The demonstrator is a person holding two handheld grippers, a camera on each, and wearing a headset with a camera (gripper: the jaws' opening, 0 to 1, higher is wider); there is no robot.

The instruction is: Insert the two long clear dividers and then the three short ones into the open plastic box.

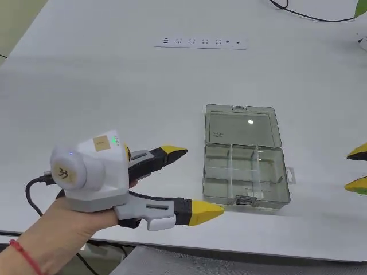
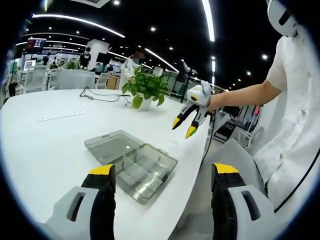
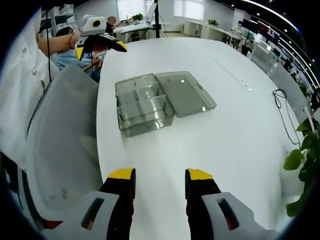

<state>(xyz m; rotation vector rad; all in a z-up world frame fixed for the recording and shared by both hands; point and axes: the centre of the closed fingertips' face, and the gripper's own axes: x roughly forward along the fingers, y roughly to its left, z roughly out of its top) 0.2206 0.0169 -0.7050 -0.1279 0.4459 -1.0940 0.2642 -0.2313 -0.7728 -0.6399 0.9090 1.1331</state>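
The left tongs, grey and black with yellow tips, are held in a person's hand just beside the near left corner of the clear, grey-tinted plastic box. Their jaws stand wide apart and hold nothing. They point toward the box without touching it. In the left gripper view the box lies straight ahead between the two jaws.

The right tongs show in the head view as two yellow tips at the box's right, apart from it. Those jaws are spread too, with nothing between them. In the right gripper view the box sits well ahead of them.

The box rests on the white worktop with its hinged lid opened flat on the far side of the base. Clear dividers stand upright inside the base and split it into compartments. One long line runs across its width and shorter ones cross it, though their exact count is hard to tell through the clear plastic. A latch tab shows at the middle of the near wall.

Beyond the box, well apart from the lid, a flat white power strip lies on the worktop. A black cable curves farther off to the right of it. A thin red cord circles the wrist of the hand holding the left tongs.
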